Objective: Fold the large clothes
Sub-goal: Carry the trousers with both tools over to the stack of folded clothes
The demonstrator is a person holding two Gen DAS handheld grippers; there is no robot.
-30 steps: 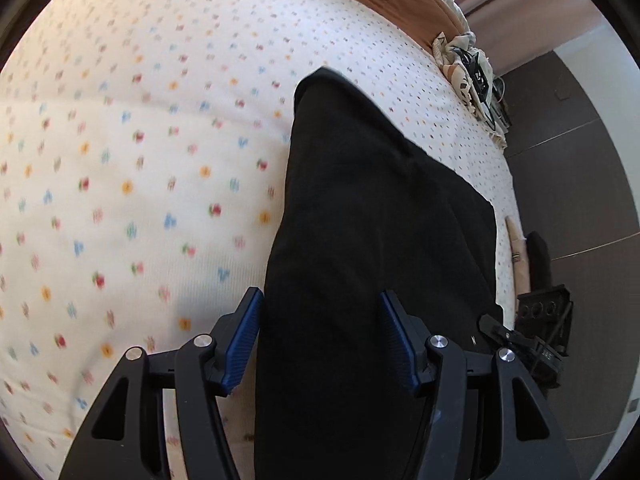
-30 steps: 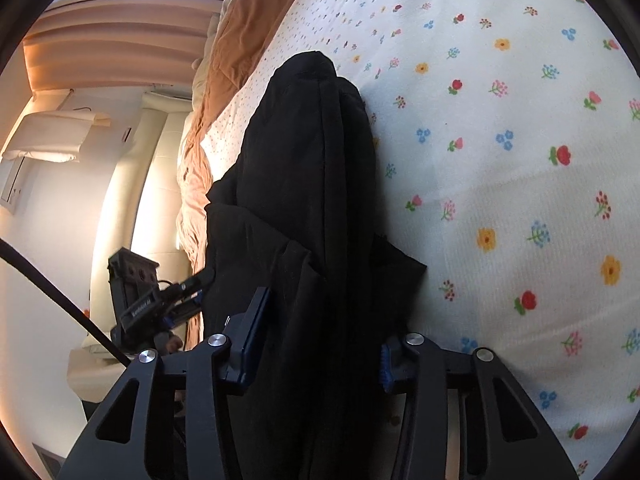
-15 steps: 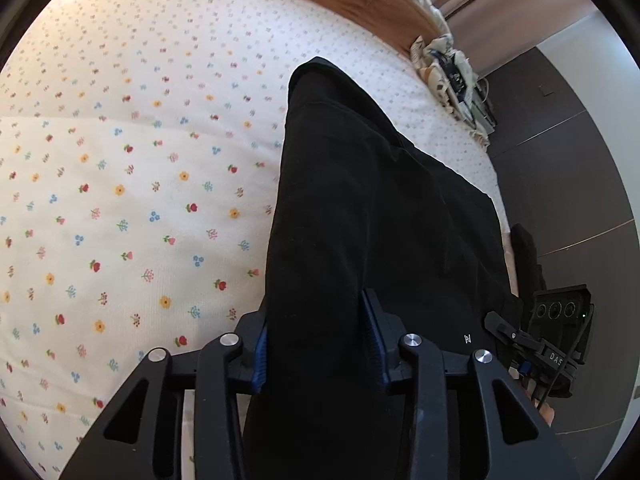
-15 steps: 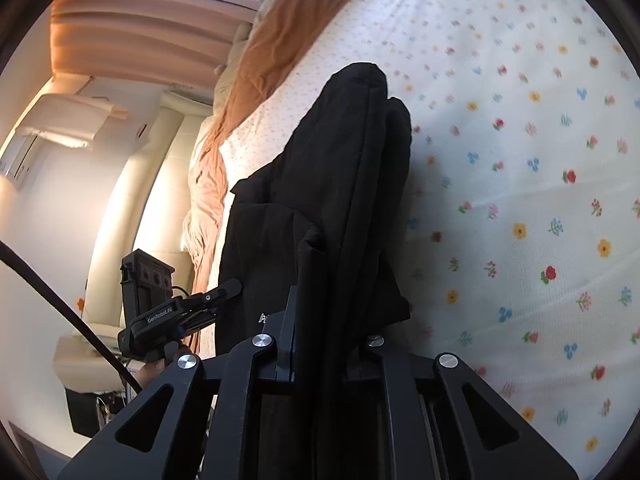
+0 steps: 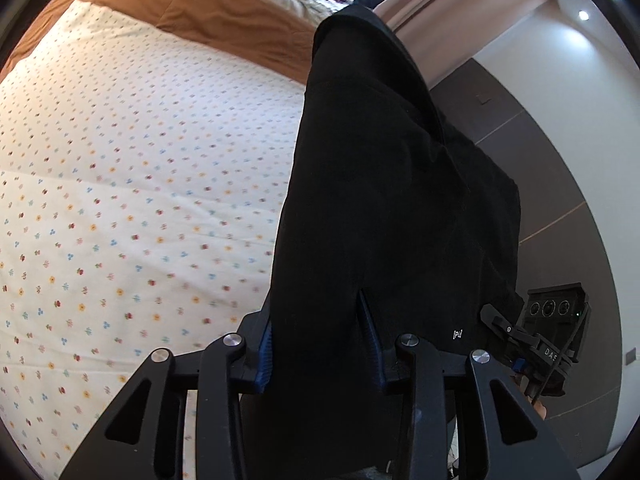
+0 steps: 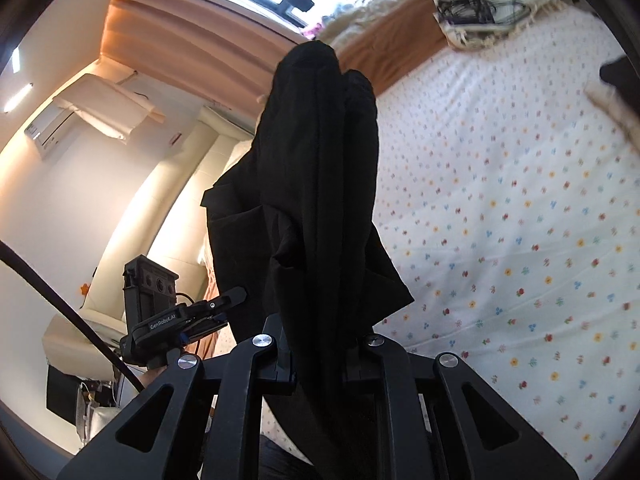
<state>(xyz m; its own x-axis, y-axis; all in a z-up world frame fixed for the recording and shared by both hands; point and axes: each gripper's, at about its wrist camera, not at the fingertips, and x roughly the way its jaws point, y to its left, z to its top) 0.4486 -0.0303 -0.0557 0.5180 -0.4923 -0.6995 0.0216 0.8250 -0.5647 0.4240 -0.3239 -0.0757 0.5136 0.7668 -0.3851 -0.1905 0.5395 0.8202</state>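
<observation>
Mid-fold, carrying step, judged; next likely calls for laying far end down flat on floral bedsheet (image 5: 132, 184), keeping both edges level; left gripper (image 5: 320, 344) clamped on near edge of black garment (image 5: 384, 184), cloth bunched between blue pads (image 5: 266, 354), draping away over bed; right gripper (image 6: 320, 356) clamped on same garment, folds hanging between fingers, far end raised toward orange blanket (image 6: 392, 46).
</observation>
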